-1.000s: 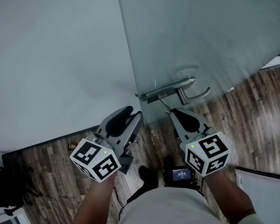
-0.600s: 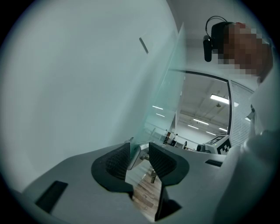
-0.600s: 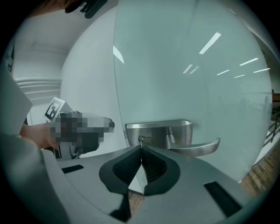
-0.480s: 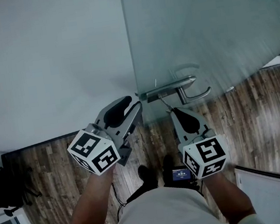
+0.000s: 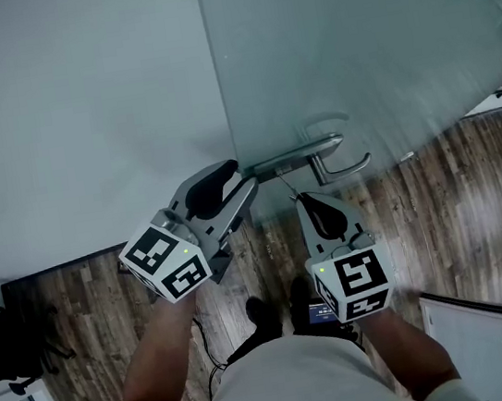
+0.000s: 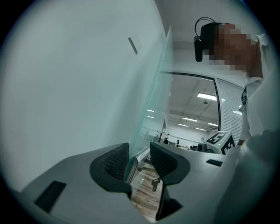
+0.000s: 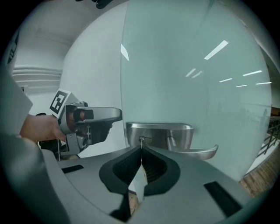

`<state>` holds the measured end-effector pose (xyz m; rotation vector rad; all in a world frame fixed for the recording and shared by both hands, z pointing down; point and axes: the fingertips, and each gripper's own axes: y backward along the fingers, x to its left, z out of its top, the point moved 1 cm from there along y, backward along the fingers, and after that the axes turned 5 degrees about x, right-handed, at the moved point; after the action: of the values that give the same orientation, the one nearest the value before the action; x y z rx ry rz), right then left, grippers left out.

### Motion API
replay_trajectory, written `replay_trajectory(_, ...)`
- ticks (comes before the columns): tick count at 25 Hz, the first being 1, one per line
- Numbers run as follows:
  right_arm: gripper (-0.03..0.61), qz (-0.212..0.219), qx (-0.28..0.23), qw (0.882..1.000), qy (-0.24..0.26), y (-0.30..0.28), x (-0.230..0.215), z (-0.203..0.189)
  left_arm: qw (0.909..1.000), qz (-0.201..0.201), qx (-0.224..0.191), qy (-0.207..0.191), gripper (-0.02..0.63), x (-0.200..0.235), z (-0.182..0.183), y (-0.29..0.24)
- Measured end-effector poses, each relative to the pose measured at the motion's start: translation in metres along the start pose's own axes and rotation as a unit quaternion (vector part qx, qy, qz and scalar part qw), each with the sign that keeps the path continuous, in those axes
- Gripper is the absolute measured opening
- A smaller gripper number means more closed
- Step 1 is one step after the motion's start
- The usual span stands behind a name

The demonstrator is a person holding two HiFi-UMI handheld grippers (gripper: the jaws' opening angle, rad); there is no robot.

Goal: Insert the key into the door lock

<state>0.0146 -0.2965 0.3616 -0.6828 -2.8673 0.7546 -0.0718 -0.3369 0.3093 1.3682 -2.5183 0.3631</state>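
Showing key (image 7: 141, 144) tip at door lock (image 7: 158, 134) only in right gripper view

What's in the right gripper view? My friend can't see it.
The right hand-held gripper pinches a key, its tip at the keyhole of a steel lock plate on a glass door. A lever handle sticks out to the right.

thin silver key (image 7: 141, 146) stands edge-on, pointing forward, its tip at the keyhole of the brushed steel door lock (image 7: 159, 133) on the glass door's (image 7: 183, 65) edge
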Motion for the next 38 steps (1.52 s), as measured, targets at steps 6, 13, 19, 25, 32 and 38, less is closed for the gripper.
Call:
replay_trajectory(6,0.014,0.005,0.001,1.000,0.006,-0.002,0.005,0.000,0.9999,-0.012,-0.010,-0.001,0.159,-0.002,0.000,0.001)
replay_trajectory(13,0.014,0.008,-0.001,1.000,0.006,-0.004,0.007,0.000,0.9998,-0.014,-0.015,0.003,0.160,-0.001,0.000,0.000)
replay_trajectory(19,0.014,0.011,0.000,1.000,0.004,-0.007,0.009,-0.001,0.9997,-0.014,-0.017,0.005,0.160,-0.001,0.000,0.001)
replay_trajectory(25,0.015,0.012,-0.004,1.000,-0.001,-0.010,0.010,0.002,0.9997,-0.014,-0.018,0.007,0.160,-0.001,0.000,0.001)
replay_trajectory(32,0.014,0.013,-0.002,1.000,-0.005,-0.015,0.010,0.002,0.9996,-0.015,-0.020,0.011,0.160,0.000,0.000,0.000)
replay_trajectory(38,0.015,0.014,-0.004,1.000,-0.002,-0.019,0.009,0.006,0.9996,-0.014,-0.021,0.012,0.160,-0.001,0.000,0.000)
